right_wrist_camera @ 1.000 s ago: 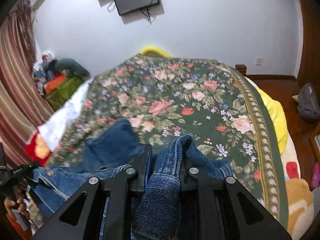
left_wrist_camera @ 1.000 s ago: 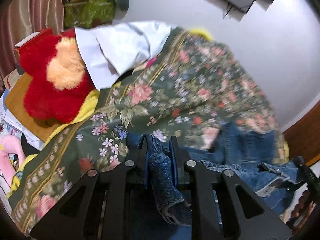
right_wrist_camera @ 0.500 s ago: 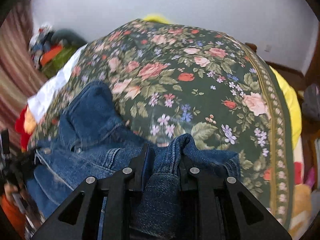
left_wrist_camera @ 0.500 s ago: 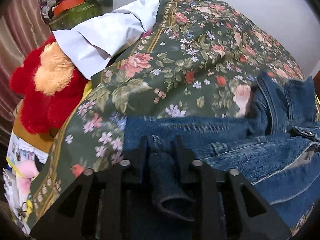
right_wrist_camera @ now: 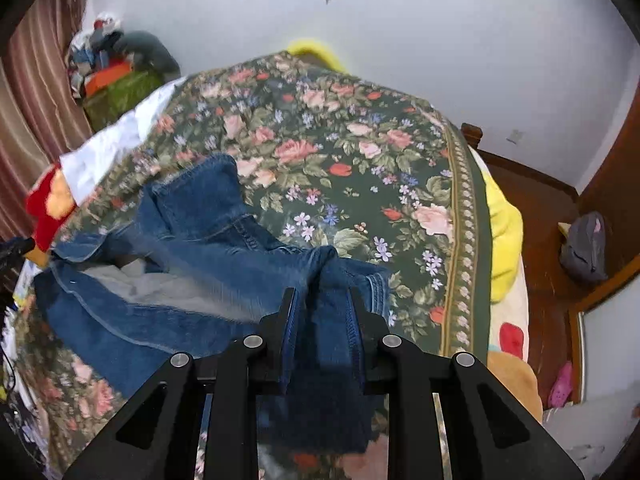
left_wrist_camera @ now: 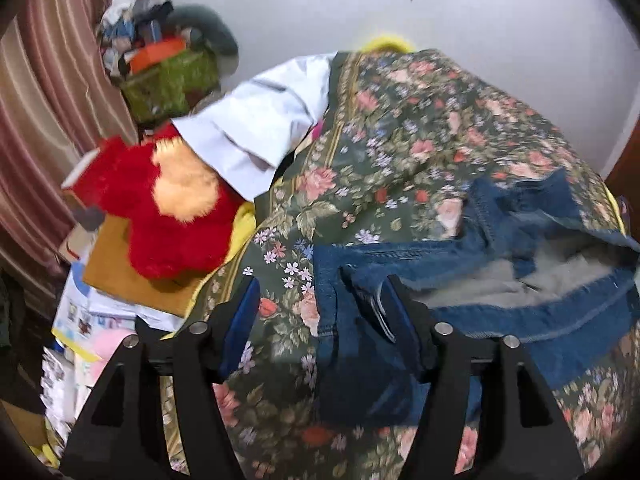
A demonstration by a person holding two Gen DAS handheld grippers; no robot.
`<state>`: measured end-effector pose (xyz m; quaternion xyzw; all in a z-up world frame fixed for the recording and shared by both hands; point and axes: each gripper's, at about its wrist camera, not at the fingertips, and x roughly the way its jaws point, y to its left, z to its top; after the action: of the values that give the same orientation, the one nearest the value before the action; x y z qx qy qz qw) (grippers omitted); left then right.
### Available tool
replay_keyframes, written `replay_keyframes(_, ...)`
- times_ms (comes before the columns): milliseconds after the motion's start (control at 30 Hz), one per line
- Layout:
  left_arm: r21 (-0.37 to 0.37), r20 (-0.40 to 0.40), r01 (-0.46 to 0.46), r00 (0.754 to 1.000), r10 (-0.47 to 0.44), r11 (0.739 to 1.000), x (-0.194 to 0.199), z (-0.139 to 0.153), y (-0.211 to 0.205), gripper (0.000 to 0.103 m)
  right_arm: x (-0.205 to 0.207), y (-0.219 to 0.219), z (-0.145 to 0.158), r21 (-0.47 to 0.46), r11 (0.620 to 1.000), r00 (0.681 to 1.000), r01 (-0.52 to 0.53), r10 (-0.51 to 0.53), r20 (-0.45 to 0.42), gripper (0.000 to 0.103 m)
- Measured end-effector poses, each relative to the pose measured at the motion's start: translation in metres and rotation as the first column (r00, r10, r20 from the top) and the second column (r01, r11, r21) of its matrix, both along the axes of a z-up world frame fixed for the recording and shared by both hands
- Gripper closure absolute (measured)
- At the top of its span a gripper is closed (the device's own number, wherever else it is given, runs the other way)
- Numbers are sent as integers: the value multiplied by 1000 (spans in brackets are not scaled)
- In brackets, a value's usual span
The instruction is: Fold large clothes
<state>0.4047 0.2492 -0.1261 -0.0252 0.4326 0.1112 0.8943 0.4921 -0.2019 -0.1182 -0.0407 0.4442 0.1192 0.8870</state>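
- While jacket (left_wrist_camera: pixel 500 280) lies on bedspread (left_wrist_camera: pixel 420 128), left gripper (left_wrist_camera: pixel 320 292) gapes wide over its edge.
- Right gripper (right_wrist_camera: pixel 322 304) narrow, pinching jacket sleeve (right_wrist_camera: pixel 324 320).

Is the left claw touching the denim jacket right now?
Cannot tell. Left wrist view: left claw is open; denim jacket lies against its right finger, but blur hides contact.

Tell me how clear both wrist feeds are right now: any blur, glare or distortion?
Left wrist view: motion blur smears the denim jacket and floral bedspread; the open left gripper stays sharper. Right wrist view: milder blur on the jacket's grey lining; the right gripper, shut on denim, is crisp. Both show fisheye bending and dark corners; lighting is even, without glare.
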Motion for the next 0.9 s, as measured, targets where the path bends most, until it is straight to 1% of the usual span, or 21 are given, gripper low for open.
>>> replay_keyframes(133, 26, 9, 71, 997, -71, 997, -18, 9, -23, 35, -27, 2, 10, 0, 999, 999, -40, 40, 28, 84)
replay_keyframes(200, 32, 2, 103, 995, -103, 994, -23, 5, -37, 35, -39, 8, 9, -6, 997, 997, -73, 73, 32, 84)
replay_keyframes(267, 13, -15, 134, 991, -134, 991, -27, -4, -51, 35, -48, 15, 4, -7, 994, 994, -105, 105, 29, 84)
replay_keyframes(333, -10, -44, 172, 984, -172, 985, -25, -18, -68, 35, -54, 24, -5, 0, 990, 990, -139, 139, 11, 84)
replay_keyframes(400, -15, -64, 200, 978, -200, 980, -21, -31, -83, 35, -57, 32, -15, 9, 987, 987, -160, 161, -11, 84)
replay_keyframes(467, -27, -84, 214, 973, -216, 976, -16, -45, -97, 35, -56, 42, -28, 24, 984, 983, -176, 177, -43, 84)
replay_keyframes(533, -57, -105, 226, 967, -231, 972, -7, -59, -108, 35, -54, 54, -43, 40, 980, 977, -195, 197, -81, 84)
replay_keyframes(633, -83, -130, 251, 957, -260, 965, 6, -77, -126, 35, -51, 70, -62, 49, 974, 967, -222, 226, -115, 84)
replay_keyframes(667, -80, -136, 261, 953, -270, 962, 10, -83, -131, 35, -49, 77, -69, 37, 973, 966, -230, 232, -113, 84)
replay_keyframes(733, -54, -144, 273, 950, -278, 961, 19, -93, -139, 35, -46, 90, -77, -3, 970, 967, -244, 243, -76, 84)
replay_keyframes(800, -8, -150, 274, 950, -273, 962, 29, -102, -144, 34, -39, 102, -83, -29, 967, 966, -254, 252, -62, 84)
replay_keyframes(900, 31, -149, 254, 958, -247, 967, 47, -109, -139, 34, -21, 117, -89, -55, 963, 964, -262, 260, -52, 84)
